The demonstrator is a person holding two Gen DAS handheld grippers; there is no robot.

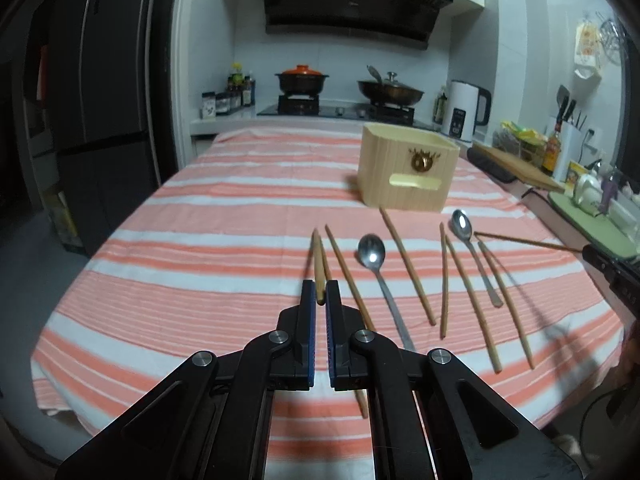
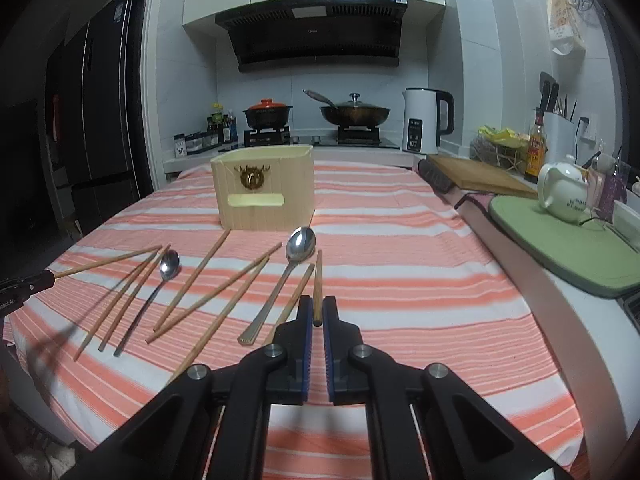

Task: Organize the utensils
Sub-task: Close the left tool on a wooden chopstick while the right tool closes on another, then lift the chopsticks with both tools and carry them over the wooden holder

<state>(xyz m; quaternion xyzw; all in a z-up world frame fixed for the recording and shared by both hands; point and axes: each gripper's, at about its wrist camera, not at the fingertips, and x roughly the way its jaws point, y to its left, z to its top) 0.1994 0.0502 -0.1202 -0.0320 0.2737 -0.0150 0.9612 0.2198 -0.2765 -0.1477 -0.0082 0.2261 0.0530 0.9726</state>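
My left gripper (image 1: 320, 286) is shut on a wooden chopstick (image 1: 318, 264) and holds it above the striped cloth. My right gripper (image 2: 317, 302) is shut on another wooden chopstick (image 2: 318, 280), also lifted. Several more chopsticks (image 1: 408, 266) and two metal spoons (image 1: 372, 256) (image 1: 462, 226) lie side by side on the cloth. A pale wooden utensil box (image 1: 406, 168) stands behind them, open at the top; it also shows in the right wrist view (image 2: 266, 186). The left gripper's tip with its chopstick shows at the left edge of the right wrist view (image 2: 28, 282).
The table is covered by an orange and white striped cloth (image 1: 200, 240). A counter on the right holds a cutting board (image 2: 476, 172), a green mat (image 2: 560, 236), a white teapot (image 2: 564, 192) and a kettle (image 2: 424, 120). A stove with pots stands at the back.
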